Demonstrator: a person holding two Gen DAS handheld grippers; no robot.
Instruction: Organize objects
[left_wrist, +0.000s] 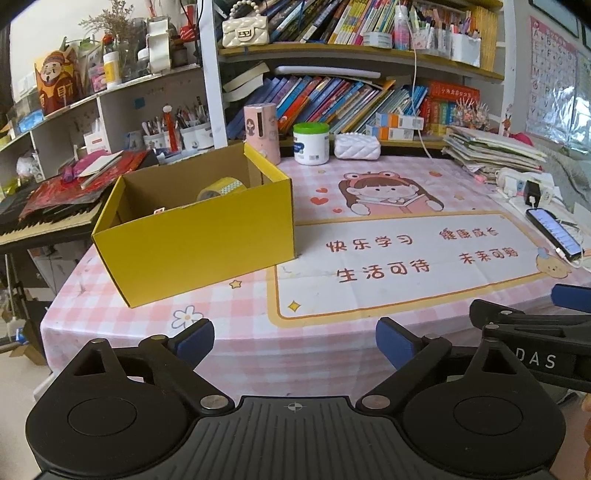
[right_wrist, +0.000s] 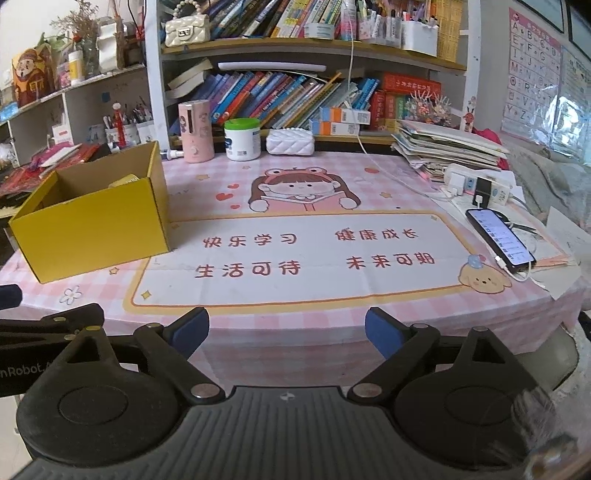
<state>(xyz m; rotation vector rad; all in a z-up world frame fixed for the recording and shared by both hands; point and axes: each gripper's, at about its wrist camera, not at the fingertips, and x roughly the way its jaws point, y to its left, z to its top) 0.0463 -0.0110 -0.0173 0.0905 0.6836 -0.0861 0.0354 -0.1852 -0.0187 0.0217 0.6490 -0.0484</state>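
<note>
An open yellow cardboard box (left_wrist: 195, 243) stands on the left of the pink checked table mat (left_wrist: 369, 295); it also shows in the right wrist view (right_wrist: 92, 229). A roll of yellow tape (left_wrist: 221, 188) lies inside it, and a yellow edge of the roll (right_wrist: 123, 181) shows in the right wrist view. My left gripper (left_wrist: 295, 341) is open and empty, held off the table's front edge. My right gripper (right_wrist: 287, 334) is open and empty beside it, and part of it (left_wrist: 532, 325) shows at the right of the left wrist view.
At the back of the table stand a pink cylinder (left_wrist: 260, 133), a white jar with green lid (left_wrist: 311, 144) and a white quilted case (left_wrist: 357, 146). A phone (right_wrist: 500, 240), power strip (right_wrist: 480, 184) and paper stack (right_wrist: 443, 147) lie right. Bookshelves behind; keyboard (left_wrist: 44, 218) left.
</note>
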